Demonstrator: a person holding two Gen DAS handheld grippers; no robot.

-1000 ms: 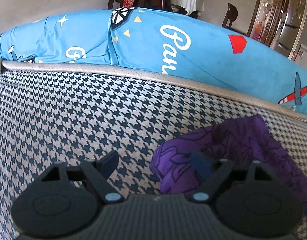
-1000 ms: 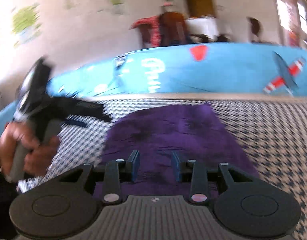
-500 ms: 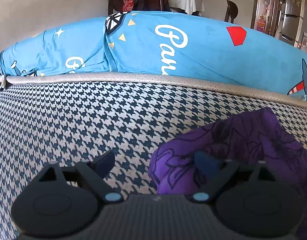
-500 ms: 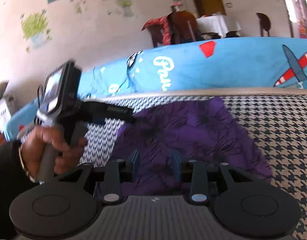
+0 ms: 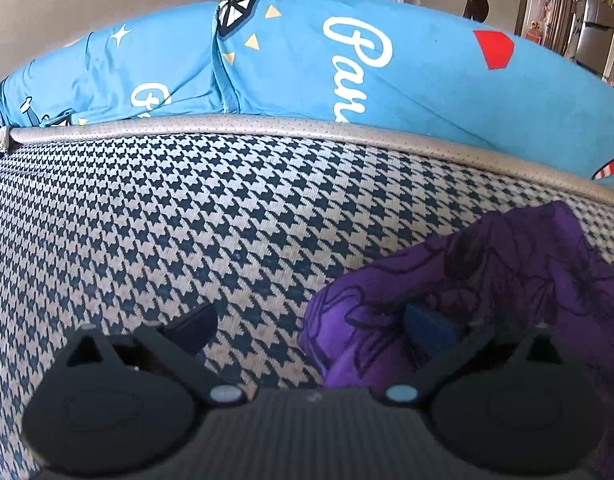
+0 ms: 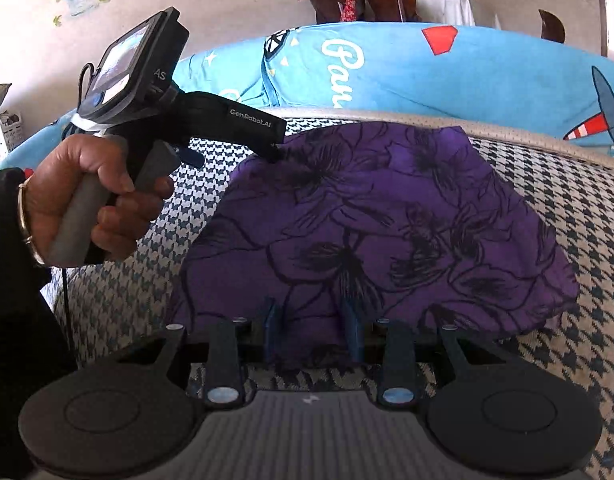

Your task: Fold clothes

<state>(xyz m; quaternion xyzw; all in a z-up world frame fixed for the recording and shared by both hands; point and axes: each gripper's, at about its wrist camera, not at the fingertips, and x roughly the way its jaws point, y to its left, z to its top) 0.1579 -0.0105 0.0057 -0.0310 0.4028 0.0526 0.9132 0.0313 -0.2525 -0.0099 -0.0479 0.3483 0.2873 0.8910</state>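
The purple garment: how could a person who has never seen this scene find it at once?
Look at the houndstooth seat in front of the long blue cushion. The purple garment lies spread there, reaching to the seat's pale back edge. It alone is purple, printed with black outlined flowers.

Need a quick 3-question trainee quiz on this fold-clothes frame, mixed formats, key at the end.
1. True or false: the purple floral-print cloth lies on the houndstooth-patterned cushion.
2. Multiple choice: what sits behind the cushion's far edge?
A. a blue printed pillow
B. a green towel
C. a wooden crate
3. Fill in: in the right wrist view, the left gripper is held by a person's ____, and its tip is at the cloth's far-left edge.

Key
1. True.
2. A.
3. hand. For context: the left gripper's jaws are opening, one finger over the cloth; the right gripper hangs at the near edge, fingers apart.
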